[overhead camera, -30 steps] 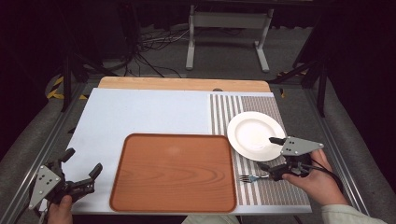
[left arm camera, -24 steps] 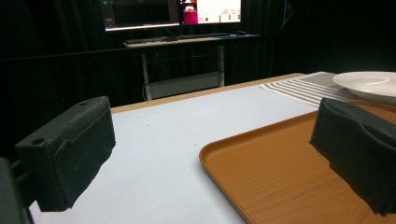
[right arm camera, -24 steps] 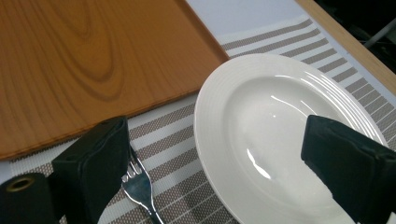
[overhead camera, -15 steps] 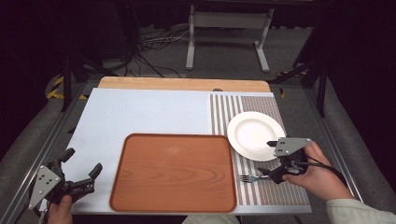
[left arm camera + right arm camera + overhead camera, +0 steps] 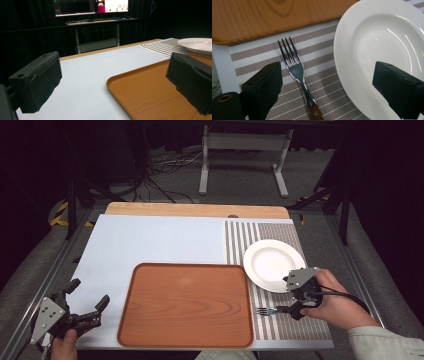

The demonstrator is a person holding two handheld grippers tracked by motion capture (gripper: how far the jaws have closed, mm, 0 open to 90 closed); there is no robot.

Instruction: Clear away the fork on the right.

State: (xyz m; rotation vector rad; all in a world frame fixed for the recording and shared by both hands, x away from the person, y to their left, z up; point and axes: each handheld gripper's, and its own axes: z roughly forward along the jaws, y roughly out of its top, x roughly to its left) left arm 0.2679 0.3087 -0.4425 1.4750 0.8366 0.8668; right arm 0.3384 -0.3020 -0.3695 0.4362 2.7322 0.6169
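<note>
Both tools gape: right tool straddles fork, white plate crowding one jaw; tray beside.

fork between tray and plate

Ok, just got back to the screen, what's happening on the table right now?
The right gripper hangs open over the fork, which lies flat on the striped placemat between the wooden tray and the white plate; nothing is gripped yet. The left gripper waits open at the table's near left corner, beside the tray.
</note>
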